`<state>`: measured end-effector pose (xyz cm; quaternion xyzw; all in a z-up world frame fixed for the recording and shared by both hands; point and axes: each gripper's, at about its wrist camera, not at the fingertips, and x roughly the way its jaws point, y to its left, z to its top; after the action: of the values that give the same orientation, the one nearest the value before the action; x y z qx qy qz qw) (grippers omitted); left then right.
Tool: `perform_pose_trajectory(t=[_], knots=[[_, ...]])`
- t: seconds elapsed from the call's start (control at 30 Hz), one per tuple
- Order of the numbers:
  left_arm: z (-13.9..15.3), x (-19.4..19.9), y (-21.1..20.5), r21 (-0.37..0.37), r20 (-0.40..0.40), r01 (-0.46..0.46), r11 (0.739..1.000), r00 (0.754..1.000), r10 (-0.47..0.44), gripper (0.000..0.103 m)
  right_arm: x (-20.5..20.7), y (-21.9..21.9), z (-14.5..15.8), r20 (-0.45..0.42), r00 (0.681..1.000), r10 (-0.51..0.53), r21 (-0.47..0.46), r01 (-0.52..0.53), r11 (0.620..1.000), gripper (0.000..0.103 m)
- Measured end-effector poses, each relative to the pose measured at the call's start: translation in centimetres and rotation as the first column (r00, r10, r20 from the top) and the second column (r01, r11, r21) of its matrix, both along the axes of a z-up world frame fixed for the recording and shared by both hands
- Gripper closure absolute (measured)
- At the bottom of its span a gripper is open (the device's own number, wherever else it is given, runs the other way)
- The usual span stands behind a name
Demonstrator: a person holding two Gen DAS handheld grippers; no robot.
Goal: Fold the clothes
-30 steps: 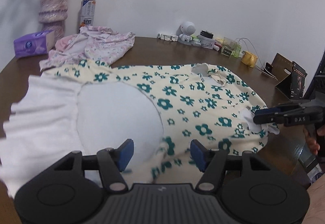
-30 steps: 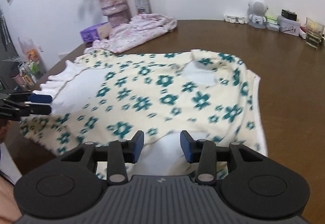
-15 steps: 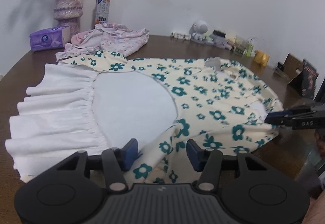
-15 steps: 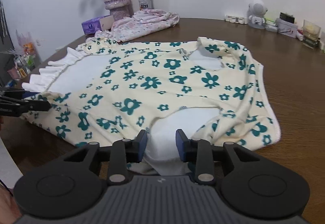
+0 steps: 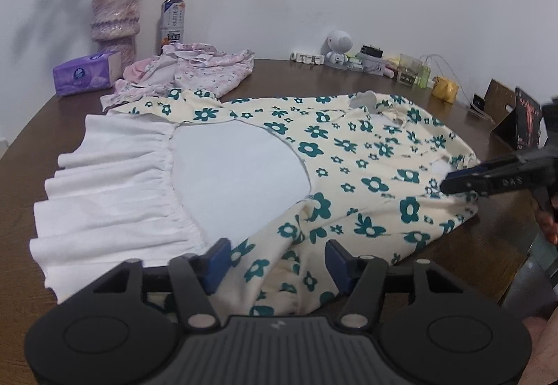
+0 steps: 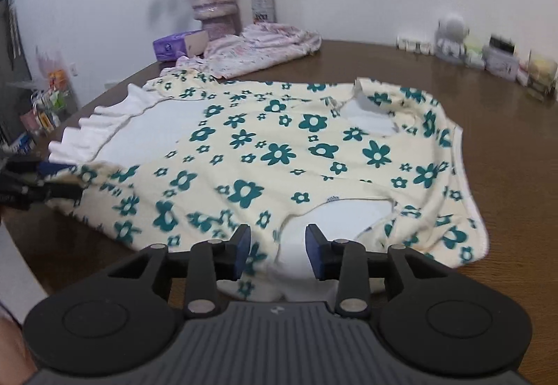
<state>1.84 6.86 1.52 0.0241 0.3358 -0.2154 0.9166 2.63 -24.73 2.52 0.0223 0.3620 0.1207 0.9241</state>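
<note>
- While spread flat over the near half of the brown wooden tabletop [image 5: 314, 78], hem overhanging its front edge: cream teal-flowered fabric dress with white frill [image 5: 348, 175].
- Soft, light, limp; likely to sag and crease.
- Bunched hem pinched in left claw [image 5: 275, 261], jaws just closing further.
- Pinched likewise in right claw [image 6: 277, 254], jaws just easing apart slightly.
- Best taken at hem corners, kept taut.
</note>
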Motion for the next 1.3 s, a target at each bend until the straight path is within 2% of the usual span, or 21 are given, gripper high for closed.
perform_pose_trajectory(t=[0.03,0.1,0.13,0.17,0.23,0.3,0.43,0.6,0.67,0.77,0.87,0.93,1.07,1.2,1.3], knots=[[-0.1,0.0,0.0,0.012,-0.004,0.000,1.000,1.000,0.000,0.066,0.7,-0.1,-0.2,-0.020,1.000,-0.007,0.011,0.008,1.000,0.069],[-0.2,-0.1,0.2,0.017,-0.001,0.001,1.000,1.000,-0.001,0.073,1.8,0.3,-0.5,-0.044,0.999,0.001,0.005,-0.001,1.000,0.071],[-0.2,-0.1,0.4,0.020,0.000,0.002,1.000,1.000,-0.002,0.076,1.9,0.6,-0.5,-0.041,0.999,0.003,-0.016,-0.003,1.000,0.080],[-0.2,-0.1,0.5,0.023,0.002,0.003,1.000,1.000,-0.003,0.078,1.9,0.9,-0.6,-0.038,0.999,0.005,-0.037,-0.006,0.999,0.103],[-0.2,0.0,0.7,0.031,0.003,-0.004,1.000,1.000,0.004,0.088,2.1,1.0,-0.6,-0.036,0.999,0.009,-0.055,-0.011,0.998,0.102],[-0.2,0.1,0.9,0.034,0.002,-0.010,0.999,1.000,0.010,0.092,2.4,0.7,-0.6,-0.031,1.000,-0.004,-0.058,0.002,0.998,0.102],[-0.2,0.1,1.1,0.029,0.002,-0.009,1.000,1.000,0.008,0.092,3.1,0.4,-0.5,-0.034,0.999,-0.012,-0.070,0.009,0.998,0.102],[0.0,0.1,1.4,0.000,-0.003,-0.013,1.000,1.000,0.013,0.089,2.7,0.5,-0.5,-0.040,0.999,-0.003,-0.080,0.000,0.997,0.102],[0.6,0.0,1.4,-0.022,0.018,-0.020,1.000,1.000,0.021,0.083,2.6,0.2,-0.1,-0.040,0.999,-0.021,-0.062,0.019,0.998,0.095],[1.8,-0.2,0.6,-0.079,0.070,-0.001,0.997,0.998,0.007,0.077,1.8,0.0,1.4,0.033,0.999,-0.028,-0.006,0.028,1.000,0.086],[2.2,0.1,-0.8,-0.105,0.086,0.036,0.994,0.996,-0.027,0.066,1.9,1.4,1.9,0.082,0.996,0.015,-0.015,-0.014,1.000,0.078],[1.8,0.5,-1.7,-0.105,0.071,0.043,0.994,0.997,-0.035,0.065,2.3,2.5,1.7,0.088,0.995,0.042,-0.021,-0.041,0.999,0.078],[0.0,1.3,-1.7,-0.104,0.018,-0.013,0.994,1.000,0.015,0.066,2.9,4.4,0.1,0.058,0.996,0.074,-0.038,-0.072,0.997,0.078],[-1.0,1.3,-0.1,-0.120,0.017,-0.067,0.990,0.997,0.069,0.068,2.6,3.6,-0.9,0.041,0.999,0.036,-0.037,-0.034,0.999,0.078],[-1.2,1.3,1.0,-0.162,0.017,-0.087,0.983,0.996,0.091,0.068,2.3,2.5,-1.2,0.048,0.999,0.009,-0.023,-0.008,1.000,0.078]])
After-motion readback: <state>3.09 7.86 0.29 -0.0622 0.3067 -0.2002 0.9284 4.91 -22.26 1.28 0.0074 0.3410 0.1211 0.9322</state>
